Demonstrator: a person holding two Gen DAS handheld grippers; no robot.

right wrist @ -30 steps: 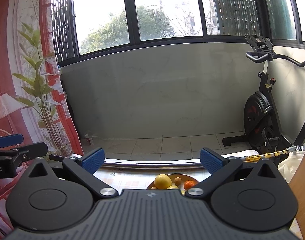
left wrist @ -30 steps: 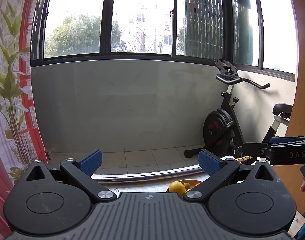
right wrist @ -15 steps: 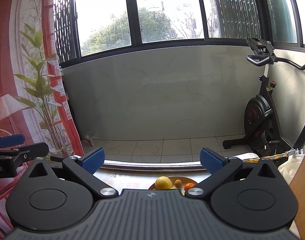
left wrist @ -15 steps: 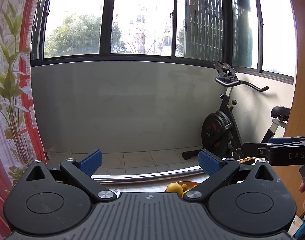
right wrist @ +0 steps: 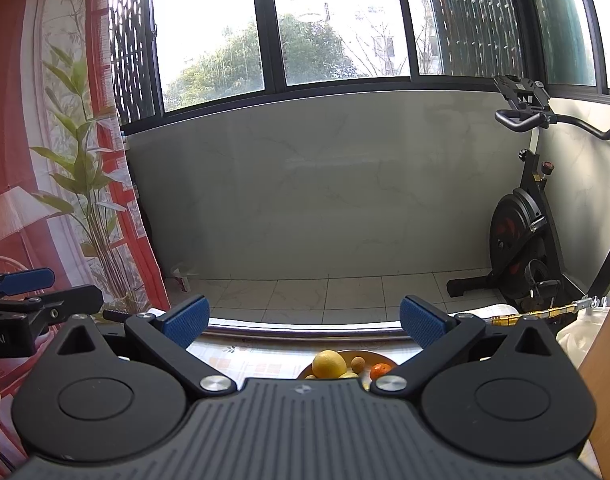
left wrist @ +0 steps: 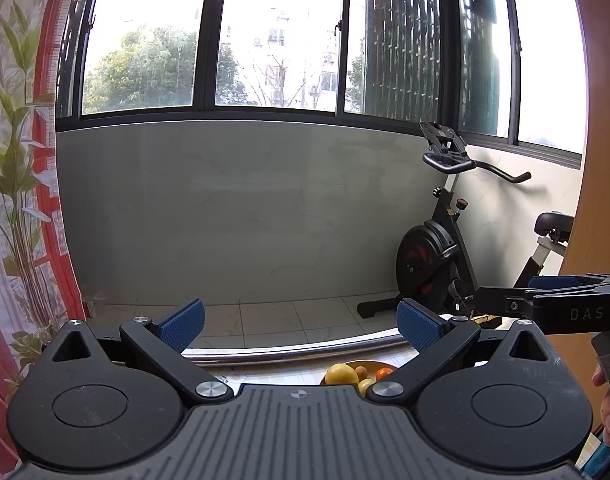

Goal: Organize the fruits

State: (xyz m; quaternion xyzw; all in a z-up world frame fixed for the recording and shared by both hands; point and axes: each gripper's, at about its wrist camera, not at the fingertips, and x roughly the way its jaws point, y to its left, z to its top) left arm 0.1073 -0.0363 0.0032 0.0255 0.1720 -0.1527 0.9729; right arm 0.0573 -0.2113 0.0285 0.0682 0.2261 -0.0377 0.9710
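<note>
1. Both grippers are held up high, looking out at the balcony windows rather than down at the table. The left gripper point(left wrist: 301, 322) has its blue-padded jaws spread wide with nothing between them, and so does the right gripper point(right wrist: 303, 320).
2. The fruit sits low and just ahead of both: a shallow orange-brown bowl point(right wrist: 379, 356) holding a big yellow citrus point(right wrist: 329, 364), a small tan round fruit point(right wrist: 358, 363) and a small orange mandarin point(right wrist: 380, 369). Most of the bowl hides behind the gripper bodies.
3. Key relation: in the right wrist view the bowl is nearly centred under the jaws; in the left view it's off to the right point(left wrist: 375, 365). So the right gripper looks better lined up, though either would have to tip down.
4. Fruit already lying in the bowl fits a sorted pile or one waiting to be sorted.
</note>
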